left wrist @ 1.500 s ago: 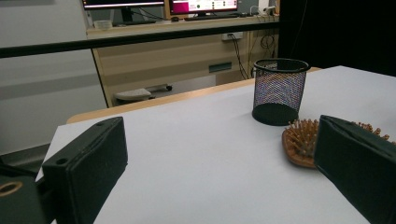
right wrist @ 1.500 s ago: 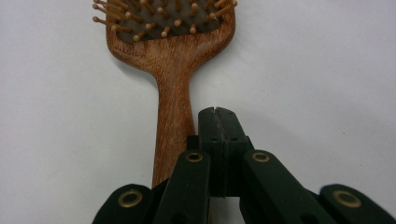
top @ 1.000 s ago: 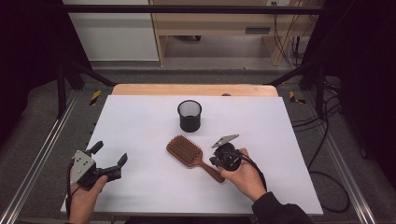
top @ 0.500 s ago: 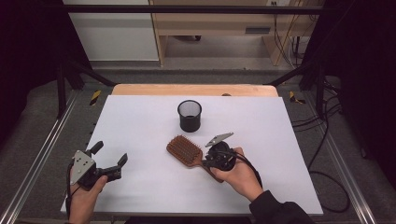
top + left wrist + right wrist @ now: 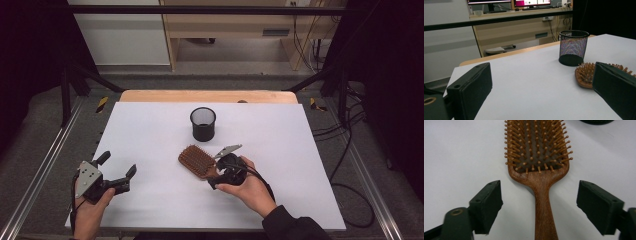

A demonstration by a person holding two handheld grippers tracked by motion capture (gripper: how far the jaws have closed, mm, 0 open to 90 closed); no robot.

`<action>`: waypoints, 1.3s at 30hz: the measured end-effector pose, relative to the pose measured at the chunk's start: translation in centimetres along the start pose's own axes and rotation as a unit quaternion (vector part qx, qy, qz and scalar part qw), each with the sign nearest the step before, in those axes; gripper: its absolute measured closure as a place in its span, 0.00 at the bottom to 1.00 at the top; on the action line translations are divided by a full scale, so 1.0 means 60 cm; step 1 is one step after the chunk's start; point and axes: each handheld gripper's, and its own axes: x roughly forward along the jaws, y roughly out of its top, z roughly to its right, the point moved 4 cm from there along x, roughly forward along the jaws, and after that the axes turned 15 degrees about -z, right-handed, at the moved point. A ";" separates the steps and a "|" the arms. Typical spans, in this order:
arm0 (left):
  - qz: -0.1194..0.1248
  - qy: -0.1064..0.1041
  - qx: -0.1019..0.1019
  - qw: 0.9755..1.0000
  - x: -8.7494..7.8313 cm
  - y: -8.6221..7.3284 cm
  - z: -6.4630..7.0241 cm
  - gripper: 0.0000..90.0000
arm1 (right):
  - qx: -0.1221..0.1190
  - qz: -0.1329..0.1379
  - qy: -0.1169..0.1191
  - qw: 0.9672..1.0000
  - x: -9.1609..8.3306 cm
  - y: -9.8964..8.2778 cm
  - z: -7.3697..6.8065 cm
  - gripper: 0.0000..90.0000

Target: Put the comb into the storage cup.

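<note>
So your right gripper [image 5: 539, 205] has just been opening wide around the hairbrush [image 5: 539, 162] handle, pads clear, ready to grab; left gripper [image 5: 116, 172] idles open, near-left.

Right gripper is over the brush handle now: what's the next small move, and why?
Probably close the right gripper on the hairbrush handle. Its jaws have just been opening and now straddle the handle without touching it, with the brush lying bristles-up on the table.
</note>
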 end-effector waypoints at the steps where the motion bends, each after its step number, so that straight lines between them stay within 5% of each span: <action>1: 0.000 0.000 0.000 1.000 0.000 0.000 0.000 0.03 | 0.001 -0.004 0.002 1.000 0.001 0.000 -0.002 0.19; 13: 0.002 -0.002 -0.001 1.000 -0.001 0.000 0.000 0.03 | 0.004 -0.028 0.004 1.000 0.018 0.001 -0.007 0.09; 39: 0.002 -0.004 0.001 1.000 -0.001 0.000 0.000 0.02 | -0.008 -0.063 0.000 0.998 0.063 0.011 -0.009 0.10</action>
